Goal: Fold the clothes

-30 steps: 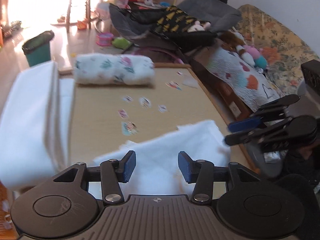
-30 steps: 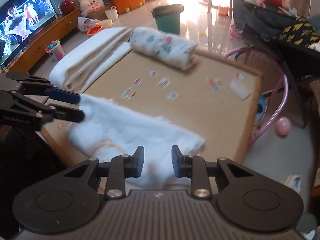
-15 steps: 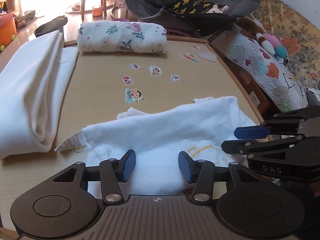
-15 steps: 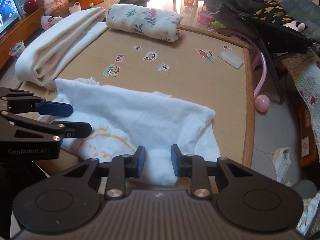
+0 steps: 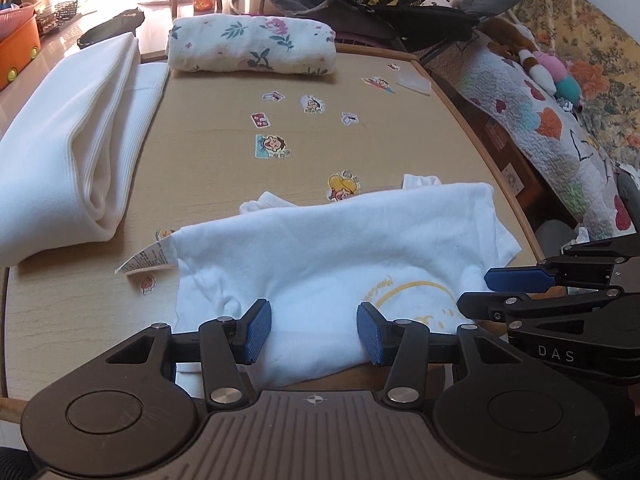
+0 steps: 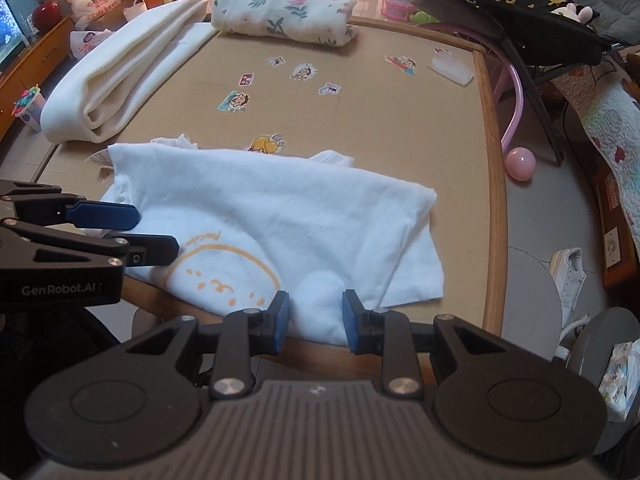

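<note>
A white shirt (image 5: 336, 240) of soft cotton lies crumpled at the near edge of the wooden table (image 5: 208, 168), its yellow print face up and a care label sticking out at one side. The left gripper (image 5: 314, 326) and the right gripper (image 6: 316, 316) hang over its near hem, jaws partly open, pads gripping nothing. Farther back lie a folded ribbed cream blanket (image 5: 68, 140) and a rolled flowered cloth (image 5: 252, 50).

White T-shirt (image 5: 340, 248) crumpled on sticker-dotted table (image 5: 224, 160), left hand-held gripper (image 5: 314, 332) open above
</note>
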Motion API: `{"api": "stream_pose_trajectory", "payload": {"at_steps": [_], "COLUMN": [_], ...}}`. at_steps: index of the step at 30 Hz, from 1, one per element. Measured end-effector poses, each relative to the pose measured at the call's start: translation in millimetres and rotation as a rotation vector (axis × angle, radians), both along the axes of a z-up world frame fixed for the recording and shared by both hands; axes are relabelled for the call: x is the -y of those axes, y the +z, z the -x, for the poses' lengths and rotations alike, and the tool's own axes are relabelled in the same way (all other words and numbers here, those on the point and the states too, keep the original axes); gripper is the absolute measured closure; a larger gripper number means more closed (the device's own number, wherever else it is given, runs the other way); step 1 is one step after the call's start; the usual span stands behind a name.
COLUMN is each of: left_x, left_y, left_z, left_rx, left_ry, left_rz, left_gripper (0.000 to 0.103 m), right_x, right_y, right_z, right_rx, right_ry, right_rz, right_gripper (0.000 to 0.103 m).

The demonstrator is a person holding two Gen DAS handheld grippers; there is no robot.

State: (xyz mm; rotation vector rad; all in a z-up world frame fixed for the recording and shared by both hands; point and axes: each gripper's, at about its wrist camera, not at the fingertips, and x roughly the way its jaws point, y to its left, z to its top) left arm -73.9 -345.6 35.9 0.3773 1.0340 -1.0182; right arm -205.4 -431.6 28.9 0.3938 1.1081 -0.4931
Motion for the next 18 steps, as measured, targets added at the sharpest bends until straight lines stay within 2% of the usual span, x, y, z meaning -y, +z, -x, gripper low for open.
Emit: {"api": "stream_pose_trajectory", "payload": {"at_steps": [8,14,18], "left_x": [-1.0,7.4,20.0], "left_y": [2.2,7.7,2.1], "left_z": [-5.8,-7.4,-14.4], "left_rx": [-0.040,-0.070,-0.075], "left_ry": [0.026,0.045,0.096], "left_rz": [-0.005,0.082,0.109], "left_gripper": [0.053,0.053,0.054], "right_x": [7.6,11.2,18.0], "right_y": [8.0,19.0,12.5], "right_z": [5.9,-7.7,-26.0], "right_rx": [0.034,0.092,0.114], "right_ry": [0.000,0.038,-0.002], "right_rz": [-0.045,-0.039,-0.023], "right_gripper": [0.075,0.075,0.077]}}
